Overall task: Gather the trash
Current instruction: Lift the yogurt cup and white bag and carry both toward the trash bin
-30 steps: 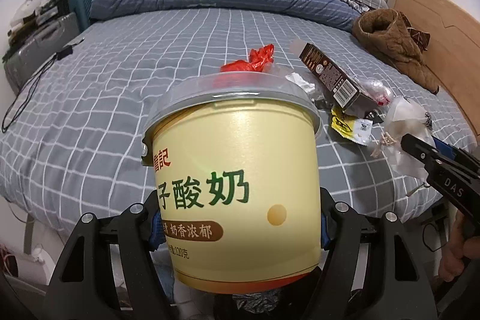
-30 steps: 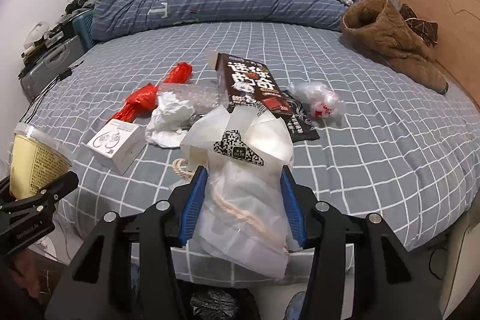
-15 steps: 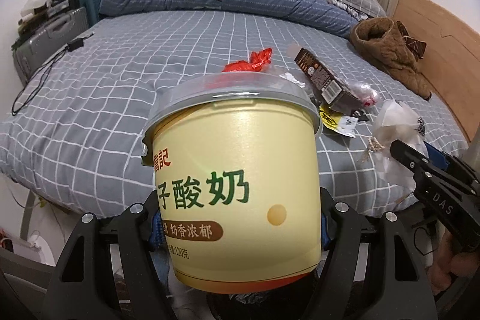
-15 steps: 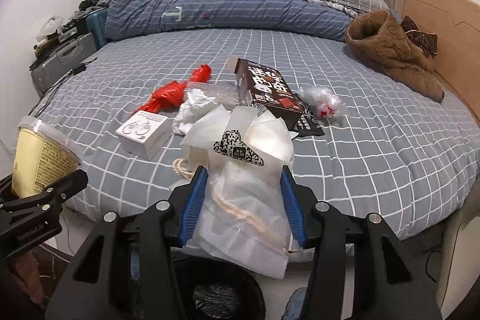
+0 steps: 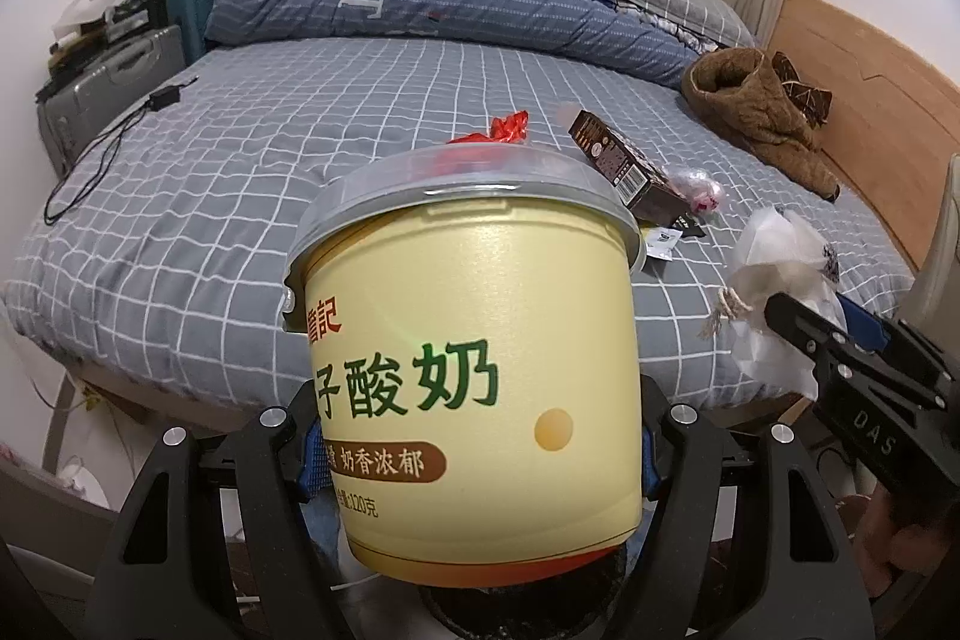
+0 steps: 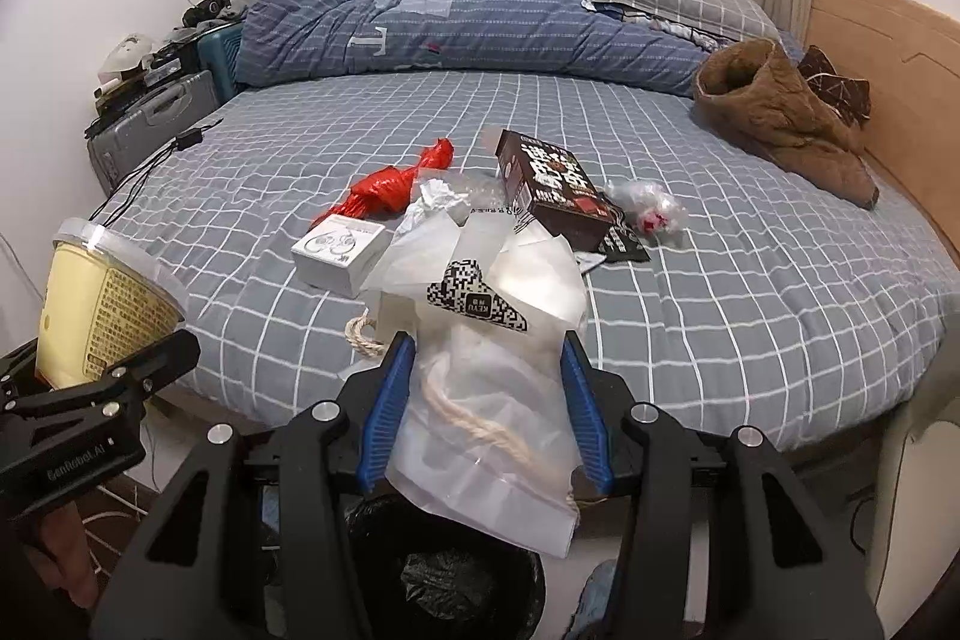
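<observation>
1. The left gripper [image 5: 480, 454] is clamped, jaws fairly wide, on the lower sides of a pale yellow round yoghurt tub with a clear plastic lid [image 5: 474, 340], so the tub rides upright: its long axis runs bottom to lid, lid toward the bed.
2. The right gripper [image 6: 486, 412] is closed partway on a crumpled translucent white plastic bag with a rope handle and a printed code patch [image 6: 480, 340]; the bag's mouth end stands up beyond the fingertips and its loose end hangs down.
3. Both loads hang off the bed's edge, above a black-lined round waste bin [image 6: 456, 574], probably for dropping.
4. More litter lies on the grey checked bedsheet [image 6: 750, 280]: a red crumpled plastic wrapper [image 6: 390, 184], a small white cardboard box [image 6: 339, 250], a dark brown snack carton [image 6: 555, 190].
</observation>
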Available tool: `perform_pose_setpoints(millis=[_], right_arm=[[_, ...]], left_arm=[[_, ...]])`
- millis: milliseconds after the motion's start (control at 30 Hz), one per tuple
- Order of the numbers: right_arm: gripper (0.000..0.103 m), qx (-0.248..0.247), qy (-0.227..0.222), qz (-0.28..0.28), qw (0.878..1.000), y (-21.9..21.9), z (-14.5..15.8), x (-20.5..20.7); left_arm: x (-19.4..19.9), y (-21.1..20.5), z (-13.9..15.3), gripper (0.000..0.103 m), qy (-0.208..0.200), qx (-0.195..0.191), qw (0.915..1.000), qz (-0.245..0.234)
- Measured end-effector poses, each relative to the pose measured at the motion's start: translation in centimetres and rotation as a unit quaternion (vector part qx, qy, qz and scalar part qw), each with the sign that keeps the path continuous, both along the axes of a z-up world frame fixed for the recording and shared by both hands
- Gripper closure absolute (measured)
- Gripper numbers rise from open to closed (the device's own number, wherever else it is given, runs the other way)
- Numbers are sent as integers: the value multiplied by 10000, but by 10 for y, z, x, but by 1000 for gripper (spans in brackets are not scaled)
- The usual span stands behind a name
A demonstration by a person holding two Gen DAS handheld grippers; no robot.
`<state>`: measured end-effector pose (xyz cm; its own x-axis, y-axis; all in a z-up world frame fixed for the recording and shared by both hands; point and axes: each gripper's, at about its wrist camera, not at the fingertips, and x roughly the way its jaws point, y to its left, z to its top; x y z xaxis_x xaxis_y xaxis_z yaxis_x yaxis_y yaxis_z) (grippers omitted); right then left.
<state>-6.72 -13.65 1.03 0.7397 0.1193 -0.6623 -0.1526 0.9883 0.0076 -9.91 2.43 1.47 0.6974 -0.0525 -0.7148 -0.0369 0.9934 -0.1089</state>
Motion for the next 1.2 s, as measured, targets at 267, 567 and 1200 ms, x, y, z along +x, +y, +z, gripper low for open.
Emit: perform_pose_setpoints(millis=[267, 567, 1200], right_arm=[[56, -94, 168, 39, 9998, 7, -14, -34], [56, -75, 282, 34, 9996, 6, -18, -52], [56, -68, 600, -136, 9981, -10, -42, -77]], left_arm=[[-25, -1, -6, 33, 72, 44, 10000, -15], [-42, 1, -16, 33, 233, 81, 9997, -32], [-66, -11, -44, 33, 584, 54, 9982, -151]])
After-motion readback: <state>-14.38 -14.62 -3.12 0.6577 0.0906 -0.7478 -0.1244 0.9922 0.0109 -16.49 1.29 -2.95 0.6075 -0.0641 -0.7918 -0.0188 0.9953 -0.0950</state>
